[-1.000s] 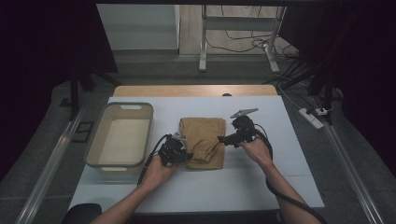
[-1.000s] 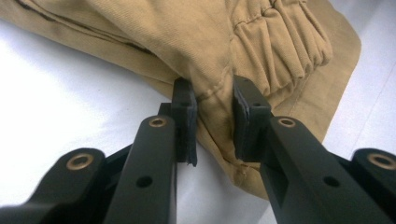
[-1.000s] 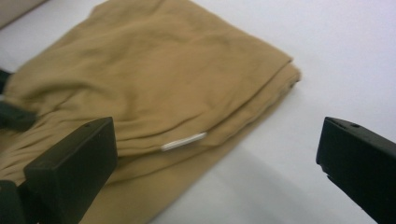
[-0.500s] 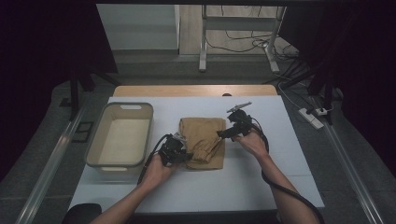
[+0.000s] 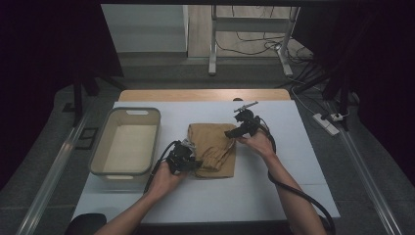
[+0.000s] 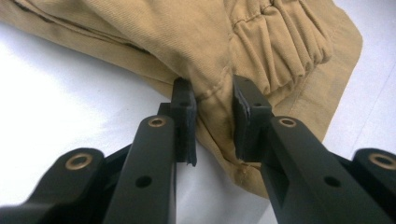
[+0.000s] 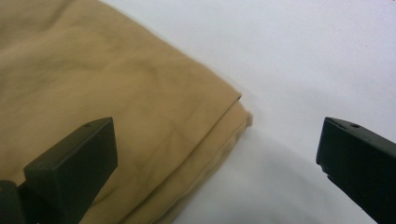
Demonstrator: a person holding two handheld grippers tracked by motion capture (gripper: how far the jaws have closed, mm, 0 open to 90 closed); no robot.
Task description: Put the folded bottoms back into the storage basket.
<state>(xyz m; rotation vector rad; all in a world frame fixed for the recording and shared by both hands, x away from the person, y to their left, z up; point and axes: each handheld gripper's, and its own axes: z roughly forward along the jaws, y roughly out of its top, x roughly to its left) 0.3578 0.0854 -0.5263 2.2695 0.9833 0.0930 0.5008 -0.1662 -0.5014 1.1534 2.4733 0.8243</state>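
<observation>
Between left gripper (image 6: 212, 116) jaws: bunched fold of tan trousers (image 5: 213, 147), near the elastic waistband (image 6: 285, 42). Clenched on that fold, pads pressing cloth from both sides; likely pinning the near-left corner so the folded pile keeps from sliding while the other side gets handled. Beyond those jaws, rest of trousers lying flat and folded on white table (image 5: 293, 181).

Between right gripper (image 7: 217, 154) jaws: far-right corner of trousers, stacked layers with edge showing, nearer one jaw, bare table under the other. Released, spread wide, not touching cloth; looks lined up to bite that corner, probably for lifting or folding together with the pinned side.

Left of left gripper, just beside it: beige bin (image 5: 105, 169), upright, nothing inside, likely the destination. Trousers wholly outside bin, on table between both grippers.
</observation>
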